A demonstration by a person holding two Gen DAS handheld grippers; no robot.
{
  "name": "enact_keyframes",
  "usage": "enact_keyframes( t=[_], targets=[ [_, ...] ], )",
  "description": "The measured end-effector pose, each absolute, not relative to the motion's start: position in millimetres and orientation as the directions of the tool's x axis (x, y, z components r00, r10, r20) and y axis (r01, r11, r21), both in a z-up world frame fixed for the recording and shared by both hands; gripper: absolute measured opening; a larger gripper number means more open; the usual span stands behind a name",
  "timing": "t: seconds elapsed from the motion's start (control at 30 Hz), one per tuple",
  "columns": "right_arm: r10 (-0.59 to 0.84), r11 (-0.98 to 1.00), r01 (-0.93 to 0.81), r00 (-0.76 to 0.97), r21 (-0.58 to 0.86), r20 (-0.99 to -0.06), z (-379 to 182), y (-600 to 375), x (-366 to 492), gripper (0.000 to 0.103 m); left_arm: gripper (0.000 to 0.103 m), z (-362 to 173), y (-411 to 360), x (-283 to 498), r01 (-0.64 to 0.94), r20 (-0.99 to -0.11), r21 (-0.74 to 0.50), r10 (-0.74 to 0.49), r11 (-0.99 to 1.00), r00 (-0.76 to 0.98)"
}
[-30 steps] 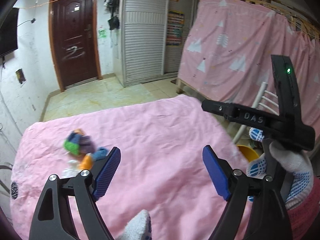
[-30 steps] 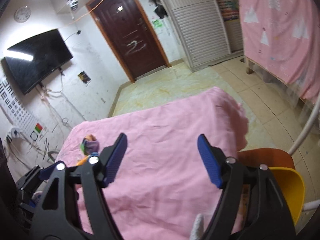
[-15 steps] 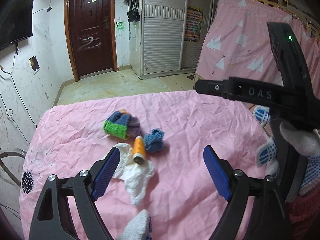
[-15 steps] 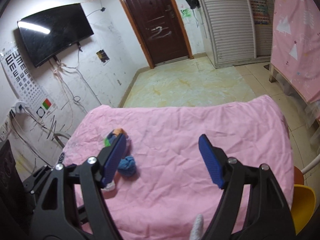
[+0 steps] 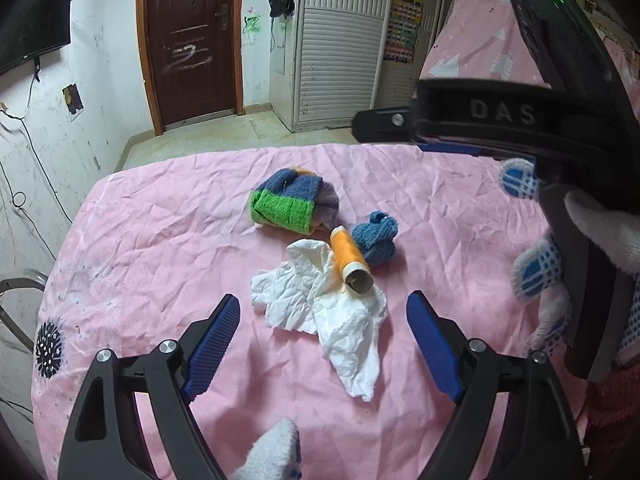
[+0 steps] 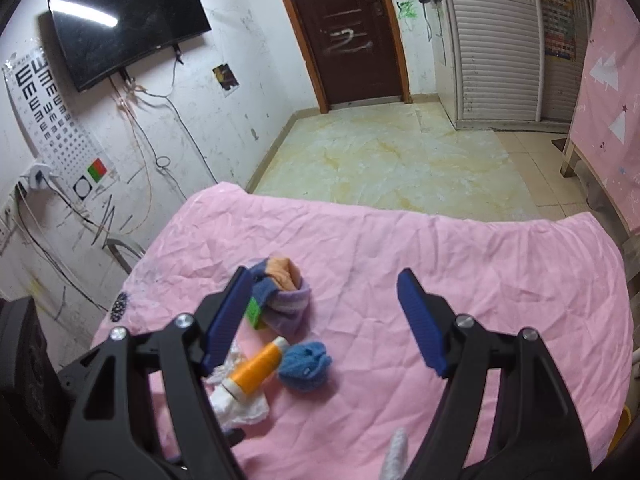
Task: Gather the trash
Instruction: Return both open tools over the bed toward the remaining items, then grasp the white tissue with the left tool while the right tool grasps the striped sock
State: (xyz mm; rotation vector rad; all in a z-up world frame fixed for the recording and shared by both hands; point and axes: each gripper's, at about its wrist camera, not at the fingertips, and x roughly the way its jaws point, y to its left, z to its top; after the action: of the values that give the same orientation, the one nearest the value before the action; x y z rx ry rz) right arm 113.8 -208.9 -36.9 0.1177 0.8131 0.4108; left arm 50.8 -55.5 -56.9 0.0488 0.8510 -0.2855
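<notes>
A crumpled white tissue [image 5: 324, 312] lies on the pink-covered table [image 5: 160, 240], with an orange thread spool [image 5: 350, 258] resting on its far edge. A small blue sock ball [image 5: 376, 236] and a striped blue-green sock bundle [image 5: 292, 202] lie just beyond. My left gripper [image 5: 324, 346] is open and empty, its fingers either side of the tissue's near part. My right gripper [image 6: 324, 320] is open and empty, hovering over the same pile; the spool [image 6: 256, 368], blue ball [image 6: 306, 366] and bundle [image 6: 280, 300] show there, the tissue [image 6: 240, 404] partly hidden by its left finger.
The right gripper's body and gloved hand [image 5: 560, 248] fill the right side of the left wrist view. Beyond the table lie a tiled floor [image 6: 400, 156], a brown door [image 6: 348, 28], a wall TV [image 6: 124, 16] and a pink curtain [image 6: 612, 80].
Both grippers swung left and down toward the pile; the tissue, spool and socks came from the left edge into the middle of both views. Both stayed open.
</notes>
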Motion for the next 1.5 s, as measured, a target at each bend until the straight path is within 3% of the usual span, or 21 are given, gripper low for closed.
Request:
enact_keyframes(
  t=[0.13,0.27,0.43,0.53,0.6,0.7,0.93,1.07,1.5],
  targets=[
    [0.395,0.914,-0.331,0.591,0.236,-0.703,-44,-189,126,0.072,0.057,-65,-52,58,0.258,-0.767,-0.089,-0.232,0.962,0.598],
    [0.400,0.908,-0.353,0.565,0.227,-0.722,-53,-173,134,0.072,0.047,-67,-53,58,0.279,-0.766,-0.102,-0.254,0.955,0.591],
    [0.399,0.904,-0.365,0.537,0.222,-0.743,-64,-161,143,0.072,0.023,-68,-53,55,0.306,-0.758,-0.130,-0.293,0.943,0.582],
    [0.393,0.903,-0.373,0.522,0.211,-0.757,-68,-156,145,0.072,0.015,-67,-55,50,0.324,-0.754,-0.119,-0.298,0.938,0.585],
    [0.390,0.902,-0.380,0.512,0.206,-0.765,-71,-153,146,0.072,0.013,-67,-56,46,0.344,-0.765,-0.125,-0.311,0.930,0.563],
    [0.383,0.901,-0.389,0.502,0.194,-0.776,-75,-150,146,0.061,0.011,-65,-54,40,0.335,-0.760,-0.135,-0.314,0.933,0.569],
    [0.381,0.896,-0.408,0.504,0.175,-0.775,-76,-147,142,0.023,0.010,-58,-37,27,0.302,-0.754,-0.141,-0.300,0.943,0.585],
    [0.388,0.894,-0.412,0.518,0.175,-0.762,-69,-150,135,0.018,0.010,-53,-30,17,0.280,-0.750,-0.130,-0.279,0.951,0.600],
    [0.429,0.894,-0.387,0.597,0.225,-0.678,-30,-184,101,0.018,0.010,-24,-8,-10,0.204,-0.715,-0.078,-0.197,0.976,0.670]
  ],
)
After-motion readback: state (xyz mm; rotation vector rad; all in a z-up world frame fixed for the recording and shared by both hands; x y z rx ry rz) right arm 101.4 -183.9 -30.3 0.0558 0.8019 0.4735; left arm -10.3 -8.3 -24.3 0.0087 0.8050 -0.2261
